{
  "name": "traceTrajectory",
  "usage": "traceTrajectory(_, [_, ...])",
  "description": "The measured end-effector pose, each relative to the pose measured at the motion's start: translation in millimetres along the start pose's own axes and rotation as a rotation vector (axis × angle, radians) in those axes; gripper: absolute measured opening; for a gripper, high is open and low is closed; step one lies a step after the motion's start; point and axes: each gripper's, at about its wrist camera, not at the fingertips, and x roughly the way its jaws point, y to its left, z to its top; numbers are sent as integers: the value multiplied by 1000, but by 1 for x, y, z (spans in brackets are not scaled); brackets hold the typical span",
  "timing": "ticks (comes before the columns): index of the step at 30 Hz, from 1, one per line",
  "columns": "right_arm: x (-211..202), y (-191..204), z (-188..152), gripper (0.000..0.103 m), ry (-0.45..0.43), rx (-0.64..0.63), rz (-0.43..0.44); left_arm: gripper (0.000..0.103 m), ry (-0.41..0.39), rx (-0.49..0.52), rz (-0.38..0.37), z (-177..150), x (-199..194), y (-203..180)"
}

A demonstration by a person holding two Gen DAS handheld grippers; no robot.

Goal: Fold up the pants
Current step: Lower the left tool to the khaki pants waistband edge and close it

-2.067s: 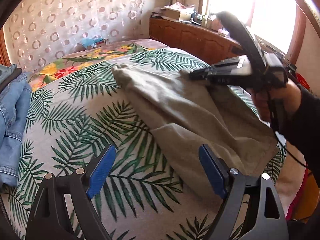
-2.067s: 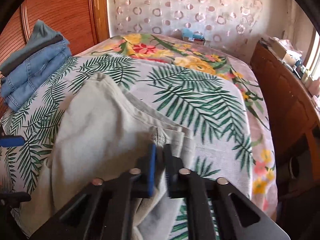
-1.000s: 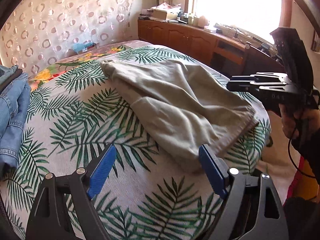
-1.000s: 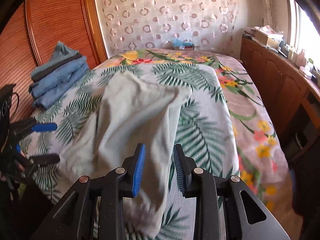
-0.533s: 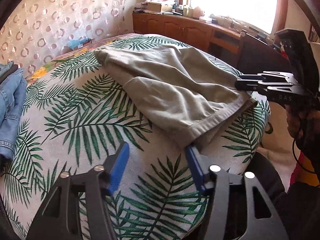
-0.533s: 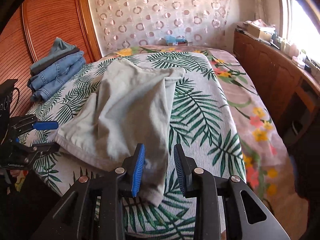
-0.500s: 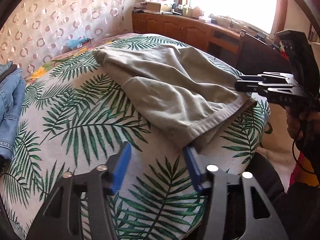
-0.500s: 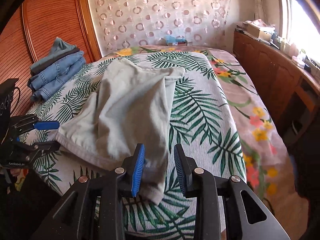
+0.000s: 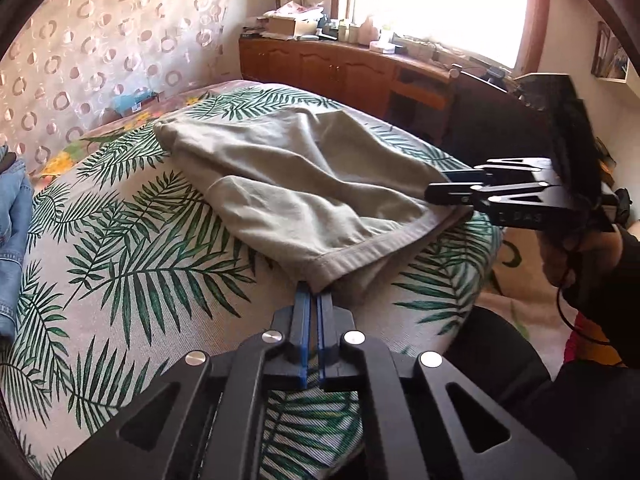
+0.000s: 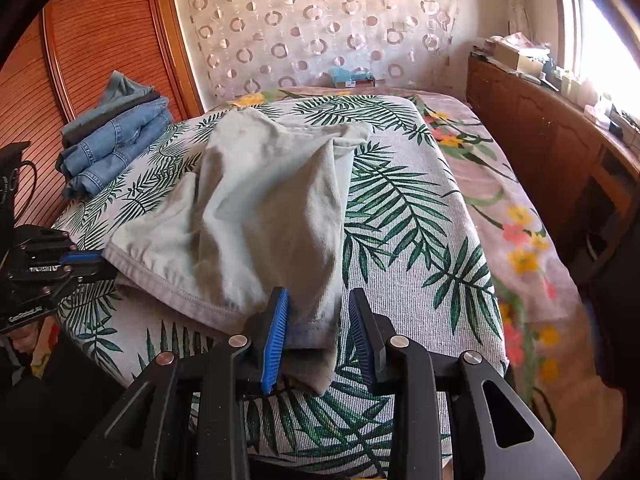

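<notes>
My left gripper [image 9: 313, 300] has its jaws pinching the near hem corner of the beige pants [image 9: 288, 188] on the bed [image 9: 132, 240]; my right gripper's [image 10: 316, 316] jaws are spread around the other corner.

Strong daylight pours in from the window [image 9: 440, 4], which is blown out to white in the left wrist view and glares at the upper right edge of the right wrist view. The bed [image 10: 420, 208] is evenly and brightly lit, with soft shadows in the folds of the pants [image 10: 264, 200] and under their hem at the near edge. Both fisheye views bow straight lines, darken to black at the corners, and blur slightly toward the rims.
</notes>
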Motion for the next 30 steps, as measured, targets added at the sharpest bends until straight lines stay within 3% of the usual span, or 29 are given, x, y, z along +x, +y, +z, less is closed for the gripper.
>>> traceTrajectory(18, [-7, 2, -9, 32, 12, 21, 14, 1, 41, -8, -2, -16, -5, -7])
traceTrajectory(21, [-13, 2, -11, 17, 5, 27, 17, 1, 44, -16, 2, -19, -5, -3])
traceTrajectory(30, [-20, 8, -12, 11, -2, 22, 11, 2, 1, -50, 26, -10, -14, 5])
